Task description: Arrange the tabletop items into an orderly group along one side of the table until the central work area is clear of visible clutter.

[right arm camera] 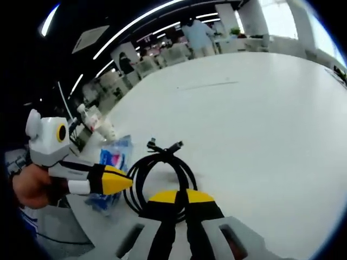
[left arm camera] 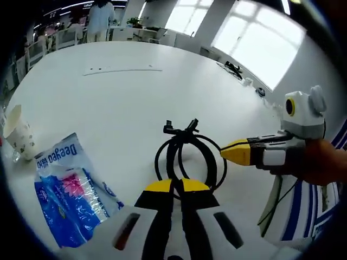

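Observation:
A coiled black cable [left arm camera: 187, 154] lies on the white table [left arm camera: 124, 97]. My left gripper [left arm camera: 177, 185] is shut, its yellow tips pinching the coil's near edge. My right gripper [left arm camera: 223, 153] comes in from the right, held by a hand, with its shut yellow tip on the coil's right side. In the right gripper view the same cable [right arm camera: 161, 165] sits just ahead of my right gripper [right arm camera: 181, 194]. There the left gripper [right arm camera: 129, 183] meets the coil's left edge. A blue plastic packet [left arm camera: 70, 195] lies left of the cable.
A paper cup [left arm camera: 18, 134] stands at the left table edge beyond the packet. The blue packet [right arm camera: 112, 160] and some bottles [right arm camera: 96, 120] sit near that same edge. A thin pale strip [left arm camera: 122, 70] lies far across the table. Desks and people stand beyond.

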Available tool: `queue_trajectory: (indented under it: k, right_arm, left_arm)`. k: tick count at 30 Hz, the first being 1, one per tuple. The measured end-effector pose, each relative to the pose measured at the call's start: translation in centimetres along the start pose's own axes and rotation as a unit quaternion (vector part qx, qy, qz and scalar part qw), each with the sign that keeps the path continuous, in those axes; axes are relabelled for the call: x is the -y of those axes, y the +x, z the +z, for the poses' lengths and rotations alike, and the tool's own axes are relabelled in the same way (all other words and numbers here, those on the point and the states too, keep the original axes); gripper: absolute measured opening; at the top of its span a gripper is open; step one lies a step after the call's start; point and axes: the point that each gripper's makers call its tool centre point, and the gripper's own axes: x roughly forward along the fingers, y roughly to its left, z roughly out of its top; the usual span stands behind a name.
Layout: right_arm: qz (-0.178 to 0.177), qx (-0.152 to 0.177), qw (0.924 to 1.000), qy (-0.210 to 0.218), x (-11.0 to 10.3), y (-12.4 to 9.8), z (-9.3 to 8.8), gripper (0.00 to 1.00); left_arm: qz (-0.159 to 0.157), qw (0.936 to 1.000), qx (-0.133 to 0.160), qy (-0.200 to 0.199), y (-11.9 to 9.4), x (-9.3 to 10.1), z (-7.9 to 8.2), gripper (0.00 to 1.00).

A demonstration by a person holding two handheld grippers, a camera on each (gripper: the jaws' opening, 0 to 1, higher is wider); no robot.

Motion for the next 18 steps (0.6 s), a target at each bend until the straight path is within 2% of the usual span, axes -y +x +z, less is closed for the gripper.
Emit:
queue_trajectory:
  k: [5,11,18]
  right_arm:
    - [0.004,-0.003,1.0,0.001,0.8,1.0,1.0,0.0]
    - [0.009,-0.008,0.9999,-0.006,1.1,1.1,1.6,0.0]
    - [0.011,-0.013,0.9998,0.001,2.1,1.9,1.2,0.0]
  left_arm:
    - [0.004,1.0,0.0,-0.006,0.4,-0.5,0.5,0.0]
    - [0.006,0.9998,-0.001,-0.019,0.9,-0.8,0.7,0.0]
    - [0.009,0.9993,-0.012,-0.034,1.8,-1.3,0.2,0.01]
